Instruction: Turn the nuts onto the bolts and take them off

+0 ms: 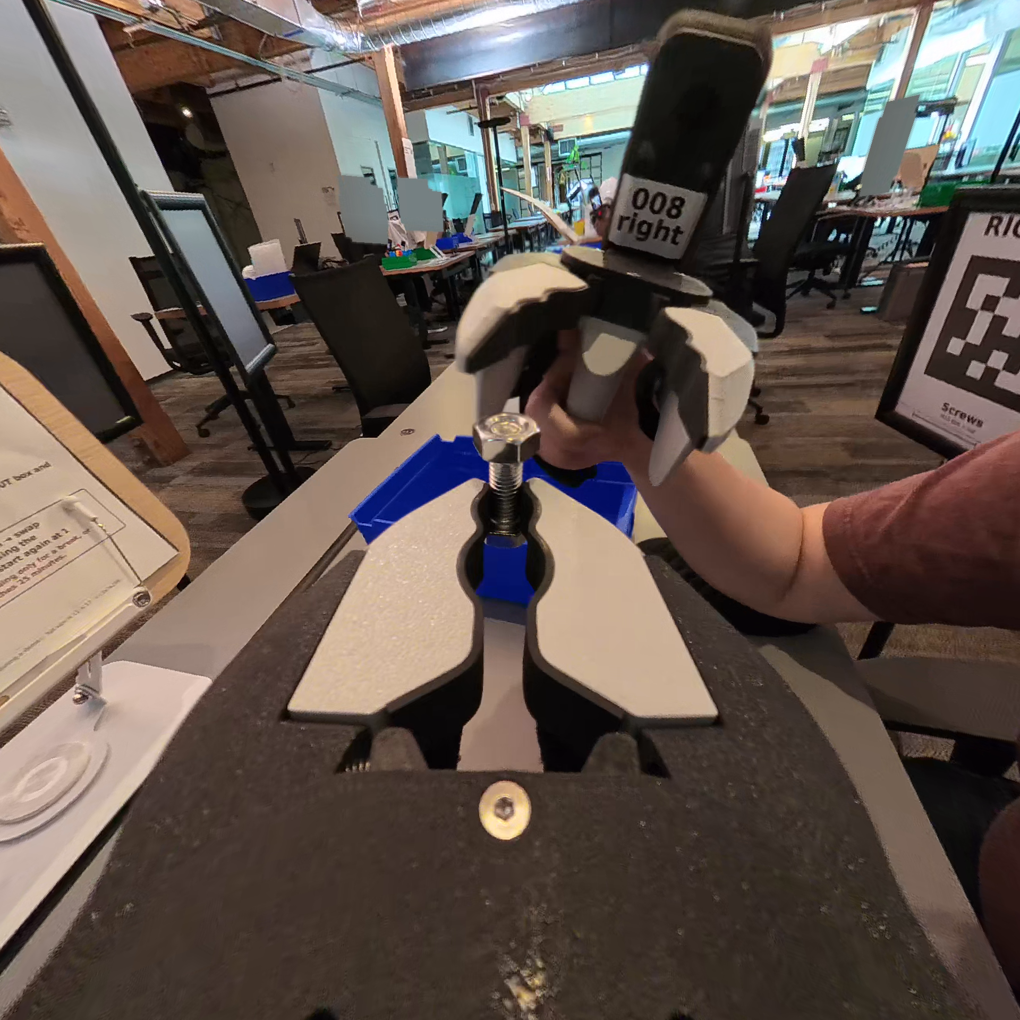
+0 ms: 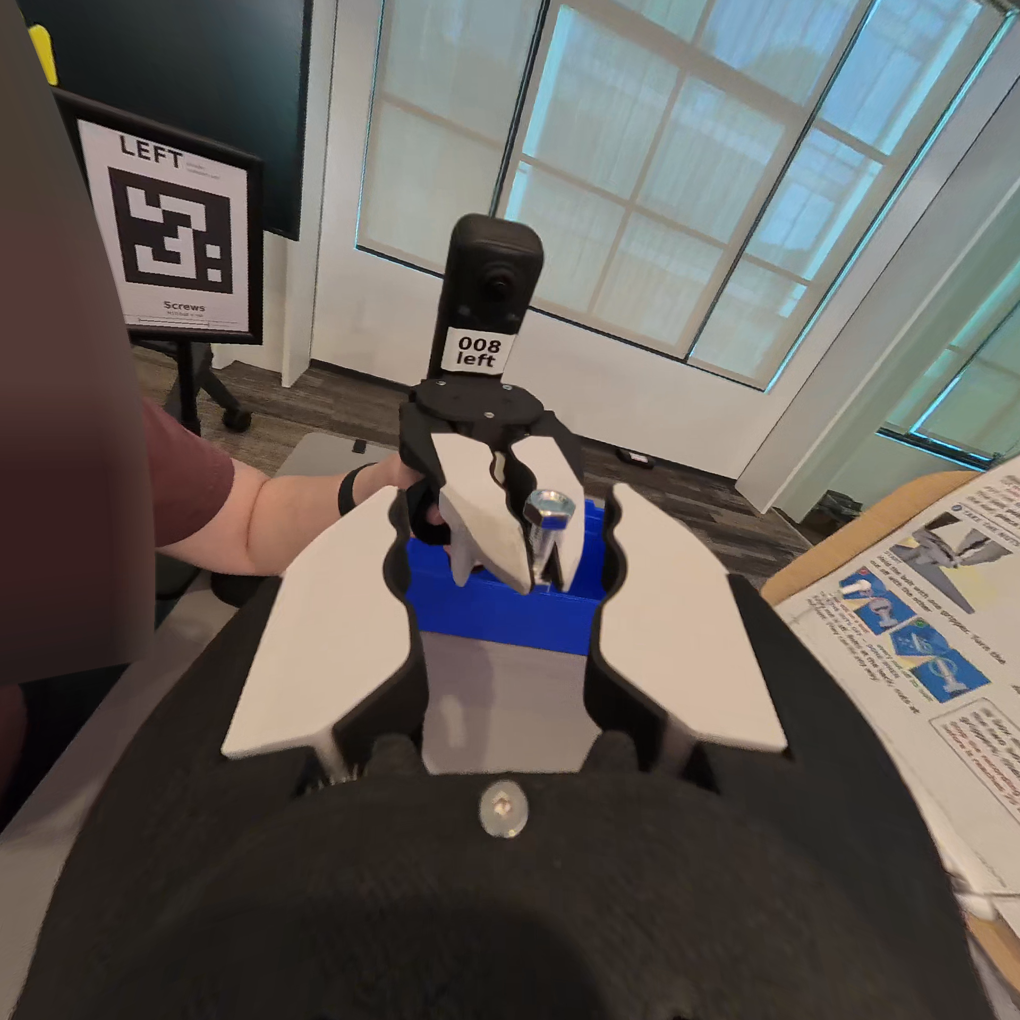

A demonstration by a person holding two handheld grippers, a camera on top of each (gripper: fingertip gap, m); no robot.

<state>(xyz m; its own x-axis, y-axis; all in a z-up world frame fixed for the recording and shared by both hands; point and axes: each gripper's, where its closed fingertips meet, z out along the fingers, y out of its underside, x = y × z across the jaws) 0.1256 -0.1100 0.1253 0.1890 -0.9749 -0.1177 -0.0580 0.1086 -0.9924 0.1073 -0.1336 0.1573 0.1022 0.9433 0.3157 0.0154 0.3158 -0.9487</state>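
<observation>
My left gripper (image 1: 505,491) is shut on the threaded shaft of a silver hex bolt (image 1: 505,441), which stands upright with its head above the fingers. A nut (image 1: 505,538) seems to sit on the bolt's lower end inside the jaw recess. In the right wrist view the left gripper (image 2: 538,579) holds the bolt (image 2: 546,510) over a blue bin (image 2: 497,618). My right gripper (image 2: 502,497) is open and empty, its fingers (image 2: 331,607) spread wide, facing the bolt from a short distance. It also shows in the left wrist view (image 1: 577,439), just behind and right of the bolt head.
The blue bin (image 1: 419,485) sits on a grey table (image 1: 248,596). An instruction sheet on a wooden board (image 1: 66,552) stands beside it, also in the right wrist view (image 2: 910,607). Framed marker signs (image 1: 971,331) (image 2: 176,221) stand on either side. A person's forearm (image 1: 773,552) reaches in. My two grippers' fingertips are within a few centimetres of each other.
</observation>
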